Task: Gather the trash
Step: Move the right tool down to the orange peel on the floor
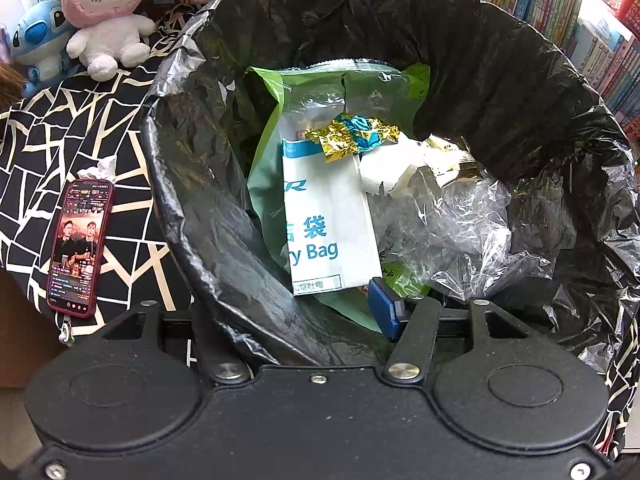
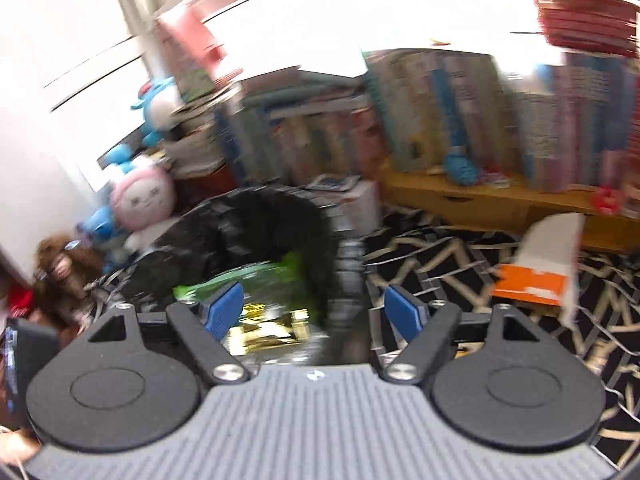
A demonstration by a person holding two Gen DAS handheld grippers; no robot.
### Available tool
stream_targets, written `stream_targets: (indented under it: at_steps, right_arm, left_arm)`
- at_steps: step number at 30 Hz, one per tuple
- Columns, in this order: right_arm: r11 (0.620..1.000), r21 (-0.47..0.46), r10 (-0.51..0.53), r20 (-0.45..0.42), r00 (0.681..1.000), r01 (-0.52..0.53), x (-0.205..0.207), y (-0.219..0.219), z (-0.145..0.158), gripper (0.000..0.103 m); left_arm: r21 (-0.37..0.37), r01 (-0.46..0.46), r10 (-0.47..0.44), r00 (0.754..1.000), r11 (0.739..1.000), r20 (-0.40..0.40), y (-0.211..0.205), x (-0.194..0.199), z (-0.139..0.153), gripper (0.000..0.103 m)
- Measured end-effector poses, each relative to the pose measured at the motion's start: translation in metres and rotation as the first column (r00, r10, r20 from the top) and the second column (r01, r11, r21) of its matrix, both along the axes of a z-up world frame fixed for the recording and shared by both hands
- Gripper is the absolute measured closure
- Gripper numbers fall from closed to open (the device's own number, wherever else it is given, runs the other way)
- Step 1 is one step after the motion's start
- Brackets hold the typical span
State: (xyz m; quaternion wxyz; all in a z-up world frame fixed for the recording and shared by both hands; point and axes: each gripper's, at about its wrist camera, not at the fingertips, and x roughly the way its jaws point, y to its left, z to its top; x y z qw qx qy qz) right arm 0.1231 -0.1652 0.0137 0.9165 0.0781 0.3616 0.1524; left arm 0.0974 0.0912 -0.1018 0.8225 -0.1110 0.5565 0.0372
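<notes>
L gripper (image 1: pixel 304 312) clamps black liner rim (image 1: pixel 224 272) to keep bin mouth open w/ gold-blue wrapper (image 1: pixel 352 138) lying inside; R gripper (image 2: pixel 316 310) stands wide, empty, above bin.

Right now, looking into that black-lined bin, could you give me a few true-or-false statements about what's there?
1. A crumpled gold-and-blue foil wrapper lies inside the black plastic bin liner. True.
2. The red-cased smartphone lies inside the bin. False: it lies outside, on the black-and-cream patterned cloth.
3. The right gripper stands open with nothing between its blue pads. True.
4. The pink-and-white plush toy sits among the trash. False: it sits beyond the bin, beside a blue plush.
5. A white paper bag printed "Bag" lies in the bin. True.
</notes>
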Motion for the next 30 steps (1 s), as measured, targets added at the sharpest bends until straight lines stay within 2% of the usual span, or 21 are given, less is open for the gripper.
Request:
stream_targets:
  at_steps: [3,6,10,13,18,22,27,30]
  right_arm:
    - [0.995,0.026,-0.093,0.002,0.996,0.093,-0.005,-0.032,-0.003,0.016]
    - [0.983,-0.007,-0.185,-0.005,0.983,0.185,-0.007,-0.06,-0.016,0.015]
    - [0.954,-0.096,-0.288,-0.041,0.957,0.283,-0.005,-0.088,-0.051,0.015]
    - [0.94,-0.127,-0.331,-0.104,0.938,0.318,0.0,-0.104,-0.083,0.015]
    - [0.93,-0.149,-0.359,-0.164,0.919,0.337,0.007,-0.109,-0.13,0.015]
    - [0.927,-0.145,-0.368,-0.18,0.912,0.345,0.014,-0.102,-0.153,0.015]
    - [0.951,-0.131,-0.3,-0.172,0.938,0.28,0.011,-0.075,-0.168,0.023]
    - [0.963,-0.139,-0.254,-0.197,0.947,0.23,0.018,-0.06,-0.179,0.028]
  left_arm:
    - [-0.002,-0.004,0.004,1.0,1.0,0.0,0.0,0.001,0.0,0.047]
    - [-0.002,-0.004,0.004,1.0,1.0,0.001,0.001,0.0,0.0,0.047]
    - [0.0,-0.004,0.004,1.0,1.0,-0.001,0.001,0.0,0.0,0.047]
    - [0.004,-0.002,0.002,1.0,1.0,-0.006,0.0,0.001,-0.001,0.047]
    - [0.012,0.0,0.0,1.0,1.0,-0.006,-0.001,0.001,0.0,0.047]
    - [0.015,0.006,-0.006,1.0,1.0,-0.006,-0.002,0.001,0.0,0.047]
    - [0.021,0.015,-0.014,1.0,1.0,-0.009,-0.002,0.002,0.0,0.047]
    - [0.024,0.018,-0.017,1.0,1.0,-0.011,-0.002,0.002,0.001,0.047]
